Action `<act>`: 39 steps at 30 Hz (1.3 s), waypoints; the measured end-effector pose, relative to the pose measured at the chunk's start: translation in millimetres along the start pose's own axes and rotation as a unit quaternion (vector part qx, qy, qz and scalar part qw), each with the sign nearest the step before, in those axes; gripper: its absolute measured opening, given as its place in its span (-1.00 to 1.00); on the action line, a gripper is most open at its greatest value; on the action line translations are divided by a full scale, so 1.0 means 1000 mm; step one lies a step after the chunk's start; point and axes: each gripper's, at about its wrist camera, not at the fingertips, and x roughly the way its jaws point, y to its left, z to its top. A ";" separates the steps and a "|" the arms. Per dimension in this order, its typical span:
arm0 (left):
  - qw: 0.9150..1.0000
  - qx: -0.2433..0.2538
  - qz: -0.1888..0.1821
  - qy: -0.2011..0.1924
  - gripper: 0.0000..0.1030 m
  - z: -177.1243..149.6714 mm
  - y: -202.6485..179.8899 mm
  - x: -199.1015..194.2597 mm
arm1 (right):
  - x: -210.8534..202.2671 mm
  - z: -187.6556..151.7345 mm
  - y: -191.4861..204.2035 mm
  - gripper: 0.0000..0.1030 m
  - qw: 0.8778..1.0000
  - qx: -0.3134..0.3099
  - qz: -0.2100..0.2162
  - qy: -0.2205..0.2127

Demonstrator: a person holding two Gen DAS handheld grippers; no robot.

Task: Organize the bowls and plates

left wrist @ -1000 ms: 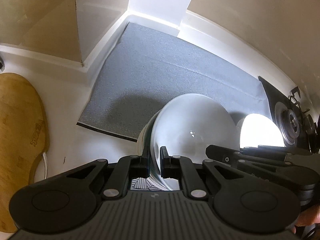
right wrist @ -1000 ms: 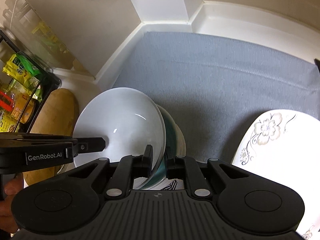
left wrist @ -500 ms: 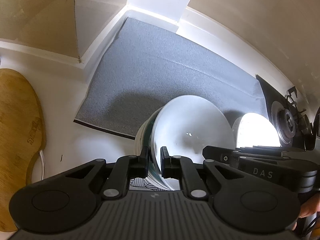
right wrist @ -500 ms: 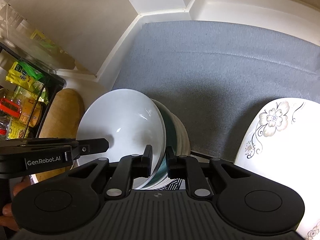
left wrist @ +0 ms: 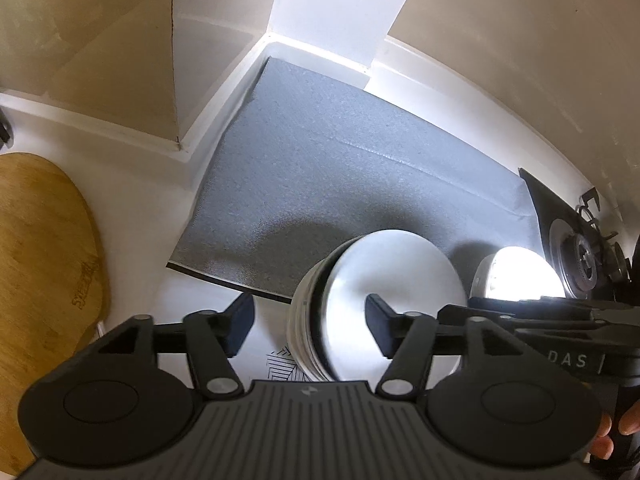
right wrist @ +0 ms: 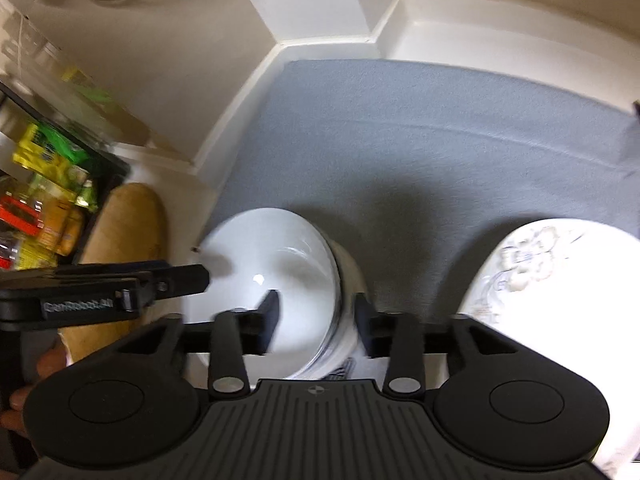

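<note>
The left gripper point(left wrist: 306, 326) has its jaws opening, and the rim of the bowl stack point(left wrist: 384, 300) stands between them with neither pad pressing on it. The right gripper point(right wrist: 316, 322) is opening too: its left pad sits inside the top bowl point(right wrist: 272, 276), its right pad outside the stack's wall, and both look clear of the rim, though blur makes the gap hard to judge. Neither gripper holds anything.

The step in hand looks like the release: the nested stack has been set down and both grippers are letting go of it. The stack rests at the near edge of the grey mat point(left wrist: 360, 184), seemingly partly over a patterned cloth point(left wrist: 282, 362) on the white counter point(left wrist: 132, 208). It lies just ahead of and below both grippers, which face it from opposite sides.

The next move probably calls for lifting each gripper straight up and away so that no pad catches the rim and tips or drags the bowls. After that, a likely target is the flowered plate point(right wrist: 560, 304), which lies on the mat to the right of the stack, near it but apart. A wooden board point(left wrist: 44, 264) lies well to the left, beside the mat.
</note>
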 end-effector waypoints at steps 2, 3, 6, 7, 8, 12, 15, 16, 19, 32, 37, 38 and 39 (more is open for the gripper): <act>1.000 0.002 0.001 -0.001 0.60 0.000 0.000 0.002 | -0.002 0.000 -0.002 -0.04 1.000 -0.004 -0.001 -0.003; 1.000 0.003 0.003 -0.002 0.62 0.000 -0.001 0.004 | -0.002 0.000 -0.004 -0.02 1.000 -0.002 0.000 -0.003; 1.000 0.002 0.003 0.003 0.67 -0.001 0.001 0.008 | 0.005 -0.002 -0.011 0.00 1.000 0.015 -0.003 0.005; 1.000 -0.002 0.003 0.007 0.67 -0.002 0.002 0.011 | 0.008 -0.002 -0.014 0.00 1.000 0.024 0.001 0.010; 1.000 -0.005 0.003 0.011 0.67 -0.002 0.004 0.013 | 0.010 -0.004 -0.015 0.01 0.999 0.029 0.006 0.014; 0.999 -0.016 0.001 0.028 0.69 -0.004 0.009 0.024 | 0.019 -0.008 -0.015 0.17 0.999 0.035 0.013 0.021; 0.999 -0.019 0.003 0.035 0.70 -0.004 0.011 0.029 | 0.024 -0.011 -0.016 0.18 0.999 0.040 0.012 0.024; 0.999 -0.020 0.002 0.036 0.70 -0.004 0.011 0.031 | 0.026 -0.011 -0.016 0.18 0.999 0.043 0.013 0.026; 0.999 -0.022 0.001 0.041 0.71 -0.004 0.012 0.035 | 0.029 -0.013 -0.017 0.19 0.998 0.047 0.013 0.032; 0.999 -0.026 0.004 0.039 0.99 -0.002 0.013 0.046 | 0.047 -0.012 -0.014 0.29 0.998 0.044 0.013 0.051; 0.998 -0.035 0.004 0.045 0.99 -0.003 0.019 0.052 | 0.052 -0.011 -0.015 0.32 0.997 0.044 0.013 0.056; 0.998 -0.036 0.003 0.047 0.99 -0.003 0.021 0.054 | 0.053 -0.010 -0.016 0.33 0.997 0.044 0.013 0.058; 0.998 -0.038 0.001 0.053 0.99 -0.003 0.022 0.056 | 0.054 -0.009 -0.018 0.34 0.997 0.045 0.013 0.060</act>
